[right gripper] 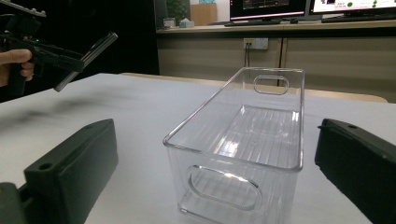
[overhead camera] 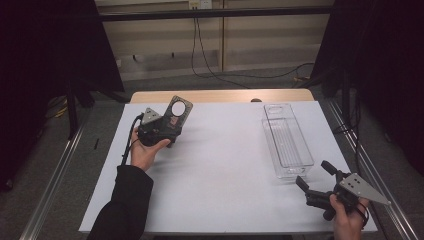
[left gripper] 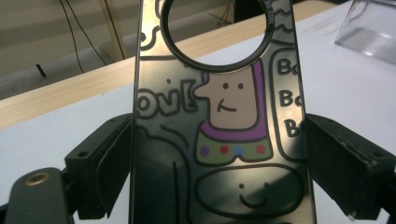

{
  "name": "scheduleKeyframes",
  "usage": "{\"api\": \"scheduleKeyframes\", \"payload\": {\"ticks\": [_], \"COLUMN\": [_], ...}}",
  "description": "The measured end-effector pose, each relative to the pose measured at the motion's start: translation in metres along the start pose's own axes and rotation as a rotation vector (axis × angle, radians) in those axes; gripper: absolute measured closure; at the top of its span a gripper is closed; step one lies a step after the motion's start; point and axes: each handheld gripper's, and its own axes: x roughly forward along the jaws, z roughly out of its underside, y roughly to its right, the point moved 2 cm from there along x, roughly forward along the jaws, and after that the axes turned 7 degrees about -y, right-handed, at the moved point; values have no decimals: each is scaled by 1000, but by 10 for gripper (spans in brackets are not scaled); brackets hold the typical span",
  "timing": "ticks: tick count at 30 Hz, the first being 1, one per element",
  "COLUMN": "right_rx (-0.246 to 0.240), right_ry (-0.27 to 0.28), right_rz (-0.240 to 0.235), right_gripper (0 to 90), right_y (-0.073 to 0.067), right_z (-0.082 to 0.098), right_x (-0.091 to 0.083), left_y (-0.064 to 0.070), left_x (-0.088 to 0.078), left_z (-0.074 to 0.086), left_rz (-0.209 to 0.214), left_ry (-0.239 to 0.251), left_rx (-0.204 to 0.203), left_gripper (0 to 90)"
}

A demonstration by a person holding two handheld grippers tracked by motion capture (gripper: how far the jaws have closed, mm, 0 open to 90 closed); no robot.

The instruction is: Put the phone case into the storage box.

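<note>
Phone case point(left gripper: 219, 140) is sitting clamped between the jaws of our left gripper point(overhead camera: 159, 131), held tilted above the far left of the one white table point(overhead camera: 220, 165). We are reading a cartoon figure, coloured dots, a smiley, "ov!" and "B" letters on it. Going largest to smallest: the table, one clear plastic bin point(overhead camera: 286, 141) resting at the right, one case. Our right gripper point(overhead camera: 314, 179) is hovering near the bin's near end, jaws spread wide and holding nothing.
</note>
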Motion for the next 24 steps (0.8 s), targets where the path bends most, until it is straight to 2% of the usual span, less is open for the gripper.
{"api": "scheduleKeyframes", "payload": {"ticks": [3, 4, 6, 8, 10, 24], "right_rx": [1, 1, 1, 0, 1, -1], "right_ry": [0, 0, 0, 0, 0, -1], "right_rz": [1, 1, 1, 2, 3, 2], "right_gripper": [0, 0, 0, 0, 0, 0], "right_y": [0, 0, 0, 0, 0, 0], "right_z": [0, 0, 0, 0, 0, 0], "right_x": [0, 0, 0, 0, 0, 0], "left_y": [0, 0, 1, 2, 5, 18], "left_x": [-5, -7, -10, -14, -16, -31], "left_z": [-1, -1, -2, -2, -1, 14], "left_rz": [3, 18, 23, 22, 35, 111], "left_ry": [22, 28, 50, 57, 70, 111], "left_rx": [-8, -7, -28, -12, -24, -22], "left_gripper": [124, 124, 124, 124, 124, 124]}}
